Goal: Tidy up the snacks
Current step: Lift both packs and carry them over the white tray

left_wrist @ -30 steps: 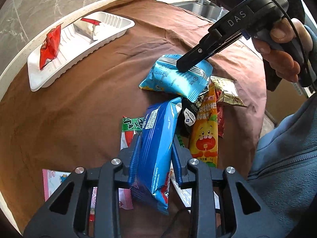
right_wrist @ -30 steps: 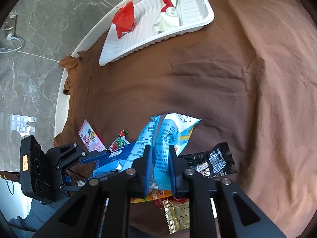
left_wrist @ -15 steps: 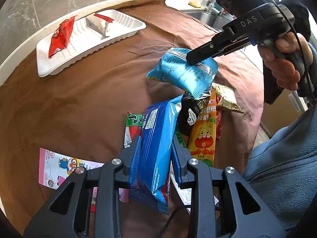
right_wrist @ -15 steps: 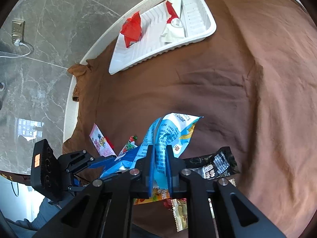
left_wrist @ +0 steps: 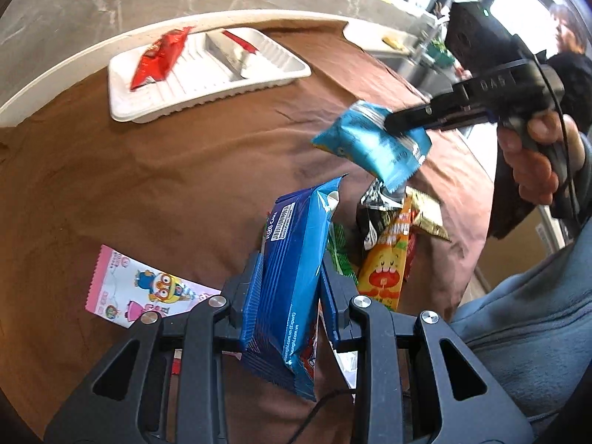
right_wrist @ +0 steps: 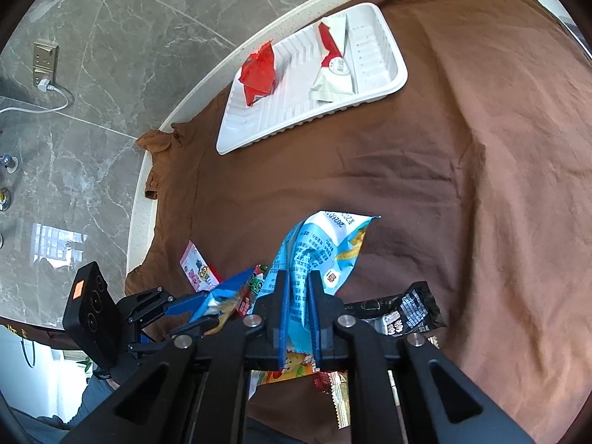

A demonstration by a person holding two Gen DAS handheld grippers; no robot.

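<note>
Grippers had both risen since a second earlier: left gripper (left_wrist: 292, 281) pinched the blue pack (left_wrist: 292, 259); right gripper (right_wrist: 298, 314) clamped the lifted cyan packet (right_wrist: 318, 255), frame centre.

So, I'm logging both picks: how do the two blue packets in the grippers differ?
The dark blue packet is long and thick; the light blue packet is flatter and crumpled. The left gripper clamps the dark one at its middle; the right gripper pinches the light one near an end. Both are held off the cloth.

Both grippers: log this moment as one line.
left gripper: shut on dark blue packet | right gripper: shut on light blue packet | white tray: two snacks inside
</note>
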